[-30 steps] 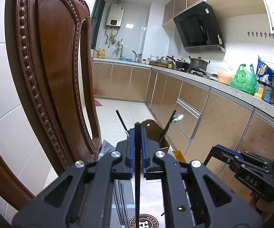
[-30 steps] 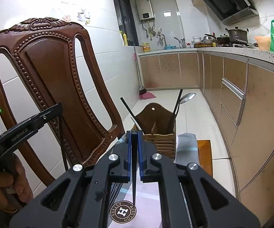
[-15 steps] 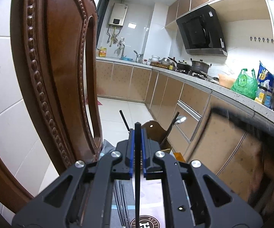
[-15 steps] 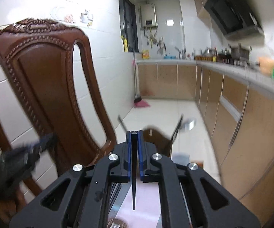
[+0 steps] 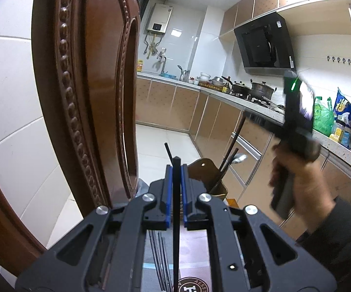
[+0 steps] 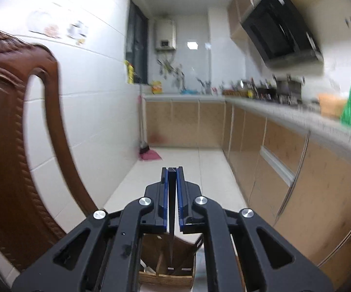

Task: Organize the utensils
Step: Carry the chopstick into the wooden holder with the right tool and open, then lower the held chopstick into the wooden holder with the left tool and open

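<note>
Jaws, both units: clenched, each on one black chopstick.

Item 1 — left gripper (image 5: 175,194). Blue pads nipped onto a chopstick (image 5: 176,219) held approx. upright, top end just proud of the pads, lower end running down out of view. Held low over the mat, prob. waiting its turn.

Item 2 — right gripper (image 6: 172,194). Pads shut on a second chopstick (image 6: 171,233), tip pointing down toward the holder's open top; whether the tip is in yet, can't tell. In the left cam the right unit shows w/ the person's right hand (image 5: 294,180) on its grip, raised above & to the right of the holder, blurred. Raised presumably so the stick drops in tip-first.

Item 3 — wooden utensil holder (image 6: 168,262). Slatted box w/ rounded back board, compartments inside. Already carries dark sticks and a metal spoon (image 5: 238,158), all leaning.

Item 4 — loose chopsticks (image 5: 159,258), several, flat on the mat (image 5: 194,245) under the left unit. Not yet sorted.

Item 5 — carved wooden chair (image 5: 90,97), back close on the left.

Status, est.: partway; right stick due in, left stick next, loose ones after.
</note>
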### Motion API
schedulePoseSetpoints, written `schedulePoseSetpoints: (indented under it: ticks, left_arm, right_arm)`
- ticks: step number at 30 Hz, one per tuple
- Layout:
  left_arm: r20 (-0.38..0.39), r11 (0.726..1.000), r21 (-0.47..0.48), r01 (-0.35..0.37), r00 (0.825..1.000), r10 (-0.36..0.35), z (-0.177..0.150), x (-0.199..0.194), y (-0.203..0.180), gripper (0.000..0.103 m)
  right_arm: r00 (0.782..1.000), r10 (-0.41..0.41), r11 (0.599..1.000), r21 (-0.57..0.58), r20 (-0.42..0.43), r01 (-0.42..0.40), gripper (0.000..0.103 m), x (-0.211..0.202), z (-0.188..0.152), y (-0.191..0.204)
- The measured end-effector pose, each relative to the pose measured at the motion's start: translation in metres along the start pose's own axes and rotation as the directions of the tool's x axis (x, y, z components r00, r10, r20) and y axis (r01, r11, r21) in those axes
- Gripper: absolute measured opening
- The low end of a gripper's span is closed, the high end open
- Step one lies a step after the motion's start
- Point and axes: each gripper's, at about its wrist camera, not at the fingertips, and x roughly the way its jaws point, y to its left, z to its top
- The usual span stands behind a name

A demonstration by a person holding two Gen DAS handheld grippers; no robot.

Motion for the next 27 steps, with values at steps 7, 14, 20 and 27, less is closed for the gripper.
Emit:
schedulePoseSetpoints:
  ticks: [7, 14, 20, 27]
  left_arm:
    - [-0.011, 1.0, -0.004, -0.011, 1.0, 0.011, -0.002, 0.004, -0.001, 0.006]
    - [-0.027, 1.0, 0.002, -0.023, 0.999, 0.023, -0.003, 0.02, -0.006, 0.006]
    - [0.006, 0.998, 0.003, -0.066, 0.998, 0.066, -0.007, 0.033, -0.014, 0.006]
    - [0.044, 0.995, -0.031, -0.097, 0.994, 0.098, 0.022, 0.074, -0.03, 0.006]
  right_arm:
    - [0.984, 0.042, 0.988, 0.151, -0.173, -0.015, 0.014, 0.05, -0.054, -0.036]
    - [0.999, 0.035, 0.976, 0.214, 0.015, -0.038, 0.091, -0.033, -0.064, -0.059]
    - [0.989, 0.023, 0.942, 0.328, 0.148, -0.07, 0.096, -0.14, -0.158, -0.089]
    - [0.989, 0.142, 0.911, 0.397, -0.041, -0.115, 0.096, -0.103, -0.199, -0.096]
